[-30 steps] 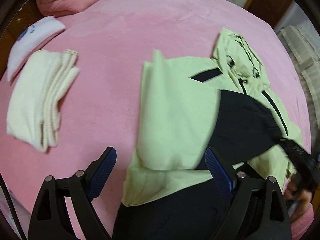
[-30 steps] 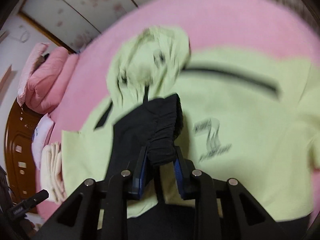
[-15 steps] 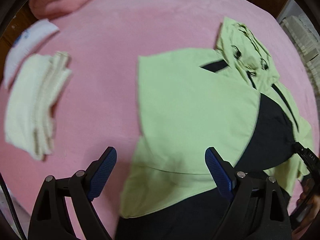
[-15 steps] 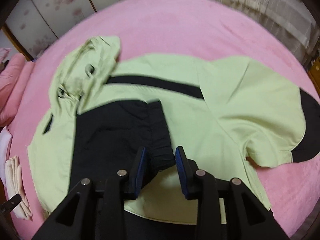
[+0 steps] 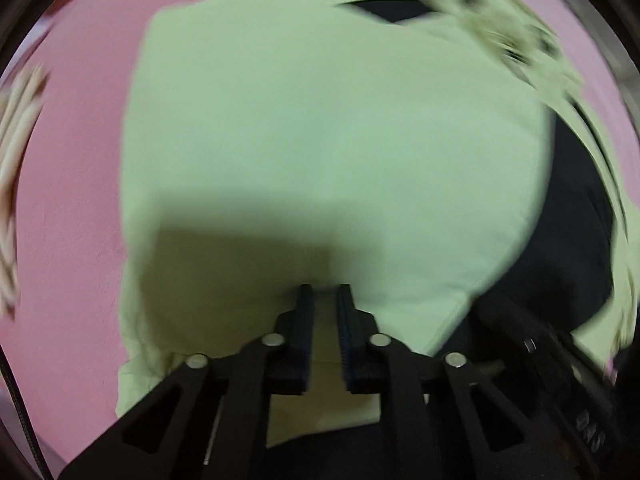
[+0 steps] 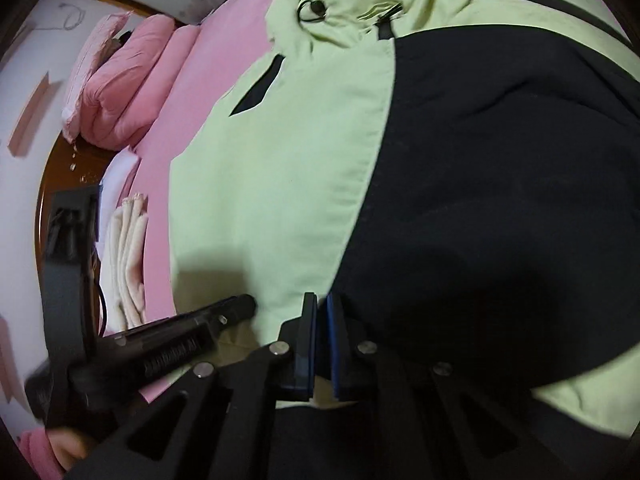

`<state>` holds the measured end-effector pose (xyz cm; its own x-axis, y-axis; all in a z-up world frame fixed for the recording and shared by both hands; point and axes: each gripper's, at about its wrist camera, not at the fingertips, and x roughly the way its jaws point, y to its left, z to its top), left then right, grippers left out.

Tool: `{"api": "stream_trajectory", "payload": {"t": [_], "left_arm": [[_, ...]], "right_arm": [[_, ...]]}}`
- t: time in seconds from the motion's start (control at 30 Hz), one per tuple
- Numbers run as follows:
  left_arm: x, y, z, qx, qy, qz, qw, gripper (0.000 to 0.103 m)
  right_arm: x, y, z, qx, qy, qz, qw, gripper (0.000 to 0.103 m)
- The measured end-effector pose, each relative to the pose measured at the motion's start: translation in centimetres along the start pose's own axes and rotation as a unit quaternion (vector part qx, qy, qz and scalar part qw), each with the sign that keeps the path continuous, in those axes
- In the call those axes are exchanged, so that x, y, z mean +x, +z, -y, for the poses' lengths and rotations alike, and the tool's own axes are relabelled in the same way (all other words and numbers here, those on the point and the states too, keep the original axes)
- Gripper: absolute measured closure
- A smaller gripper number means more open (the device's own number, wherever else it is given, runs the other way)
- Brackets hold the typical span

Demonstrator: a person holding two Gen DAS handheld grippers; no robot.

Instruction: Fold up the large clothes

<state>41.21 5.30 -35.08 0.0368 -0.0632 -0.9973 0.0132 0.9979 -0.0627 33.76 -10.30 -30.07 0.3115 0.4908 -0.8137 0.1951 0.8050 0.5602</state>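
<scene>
Hooded jacket (image 6: 288, 184), green and black, on pink bed (image 5: 72, 240): sleeves folded inward, body unfolded (hood loose). Left gripper (image 5: 323, 294) closing on green fabric; right gripper (image 6: 321, 300) shut at the hem.

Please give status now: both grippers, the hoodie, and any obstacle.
Left gripper closing on green hoodie fabric. Right gripper shut at green-black seam. Hoodie flat on pink bed, sleeve folded in. Nothing in the way.
</scene>
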Motion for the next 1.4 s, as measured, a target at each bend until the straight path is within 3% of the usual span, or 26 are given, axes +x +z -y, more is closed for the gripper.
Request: {"api": "stream_trajectory", "payload": {"t": [0.07, 0.13, 0.2, 0.23, 0.27, 0.3, 0.33, 0.37, 0.4, 0.43, 0.47, 0.53, 0.6, 0.67, 0.73, 0.87, 1.0, 1.07, 1.13, 1.2, 1.27, 1.33, 1.4], "left_arm": [[0.3, 0.7, -1.7, -0.04, 0.003, -0.002, 0.9992, 0.101], [0.3, 1.3, -3.3, -0.062, 0.006, 0.003, 0.998, 0.102], [0.0, 1.7, -4.7, -0.063, 0.005, 0.015, 0.9979, 0.102], [-0.2, 1.8, -5.0, -0.059, 0.013, 0.024, 0.9979, 0.102], [-0.6, 2.0, -5.3, -0.053, 0.034, 0.036, 0.9974, 0.102], [-0.7, 2.1, -5.5, -0.046, 0.073, 0.044, 0.9953, 0.102], [-0.6, 2.1, -5.6, -0.037, 0.111, 0.047, 0.9921, 0.101], [-0.3, 2.2, -5.5, -0.025, 0.122, 0.042, 0.9913, 0.095], [-0.2, 2.3, -5.2, -0.009, 0.13, 0.037, 0.9908, 0.095], [-0.5, 2.3, -4.8, 0.0, 0.137, 0.038, 0.9898, 0.096], [-1.5, 2.2, -4.2, 0.005, 0.135, 0.052, 0.9895, 0.096], [-3.4, 1.9, -2.3, 0.016, 0.043, 0.079, 0.9958, 0.096], [-3.5, 2.0, -0.5, 0.027, -0.034, 0.062, 0.9971, 0.096], [-2.5, 2.6, 2.0, 0.029, -0.122, 0.044, 0.9911, 0.096], [-1.2, 3.7, 4.2, 0.036, -0.134, 0.066, 0.9881, 0.096], [0.7, 9.0, 5.1, -0.012, -0.142, 0.106, 0.9841, 0.098], [1.3, 12.4, 3.6, -0.061, -0.084, 0.155, 0.9824, 0.102], [1.2, 13.5, 2.1, -0.068, -0.071, 0.172, 0.9801, 0.102], [1.3, 14.0, 1.2, -0.057, -0.018, 0.188, 0.9804, 0.102], [1.8, 14.6, -0.8, -0.055, 0.018, 0.193, 0.9795, 0.102], [1.9, 15.2, -2.2, -0.059, 0.02, 0.192, 0.9794, 0.102], [2.0, 15.6, -2.7, -0.052, 0.025, 0.189, 0.9804, 0.102], [1.1, 15.8, -3.0, -0.027, 0.041, 0.185, 0.9815, 0.102]], "right_arm": [[-0.3, 0.5, 0.8, -0.034, -0.039, 0.008, 0.999, 0.103], [-3.1, 0.5, 3.0, -0.037, -0.086, 0.045, 0.995, 0.103], [-6.5, 0.6, 6.7, -0.003, -0.197, 0.098, 0.976, 0.103], [-7.9, 0.6, 8.3, 0.017, -0.238, 0.113, 0.965, 0.103], [-9.4, 0.8, 10.1, 0.036, -0.253, 0.119, 0.959, 0.103], [-10.3, 1.2, 11.6, 0.049, -0.223, 0.106, 0.968, 0.103], [-10.6, 1.6, 11.6, 0.045, -0.22, 0.095, 0.97, 0.103], [-10.9, 2.1, 10.8, 0.023, -0.24, 0.091, 0.966, 0.103], [-11.2, 2.4, 9.3, -0.01, -0.264, 0.102, 0.959, 0.103], [-11.4, 2.6, 7.8, -0.031, -0.261, 0.115, 0.958, 0.098], [-11.6, 2.7, 6.3, -0.05, -0.232, 0.131, 0.963, 0.098], [-10.3, 2.4, 4.2, -0.046, -0.122, 0.116, 0.985, 0.098], [-6.8, 2.4, 2.7, -0.02, -0.008, 0.067, 0.998, 0.101], [-3.5, 1.9, 1.0, -0.007, 0.057, 0.042, 0.998, 0.101], [-0.3, 2.2, -0.4, -0.008, 0.082, 0.036, 0.996, 0.101], [2.7, 5.0, -0.9, 0.008, 0.067, 0.058, 0.996, 0.103], [2.0, 6.8, -0.9, -0.095, 0.013, 0.068, 0.993, 0.103], [0.4, 7.9, 1.5, -0.096, 0.0, 0.083, 0.992, 0.103], [-2.1, 8.3, 4.8, -0.063, 0.02, 0.101, 0.993, 0.103], [-5.7, 7.6, 8.0, -0.024, -0.096, 0.171, 0.98, 0.103], [-8.8, 6.0, 11.2, 0.043, -0.153, 0.208, 0.965, 0.103], [-10.3, 5.3, 12.1, 0.057, -0.171, 0.21, 0.961, 0.103], [-10.7, 5.6, 10.2, 0.038, -0.199, 0.199, 0.959, 0.103]]}}
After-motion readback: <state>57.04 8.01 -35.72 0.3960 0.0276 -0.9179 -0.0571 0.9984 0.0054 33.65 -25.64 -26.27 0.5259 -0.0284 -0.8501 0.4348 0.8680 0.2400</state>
